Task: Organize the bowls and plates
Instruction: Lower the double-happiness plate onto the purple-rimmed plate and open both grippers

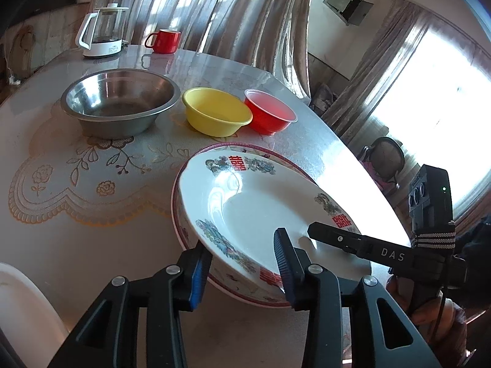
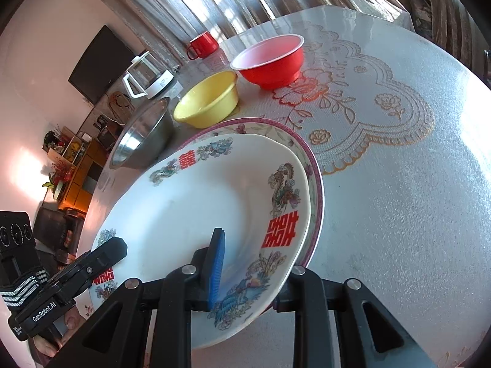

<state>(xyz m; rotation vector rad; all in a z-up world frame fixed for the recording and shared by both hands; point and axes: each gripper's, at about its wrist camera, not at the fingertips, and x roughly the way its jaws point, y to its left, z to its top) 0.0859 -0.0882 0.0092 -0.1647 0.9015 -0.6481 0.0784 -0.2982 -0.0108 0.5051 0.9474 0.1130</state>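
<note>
Close opposing downward views (shared plate (image 1: 251,202))

— What stood behind the table (image 1: 92,230)?
— Long striped curtains (image 1: 196,6) hung at twelve o'clock, sunlight streaking through them. At three o'clock a bright window (image 1: 435,104) glared white, with a chair (image 1: 388,156) below it.
— And the walls?
— Pale. An open wall box (image 1: 348,1) sat at one o'clock in the left view. In the right view a dark television (image 2: 98,64) hung at ten o'clock, and a wooden cabinet (image 2: 81,168) with clutter stood at nine o'clock.
</note>
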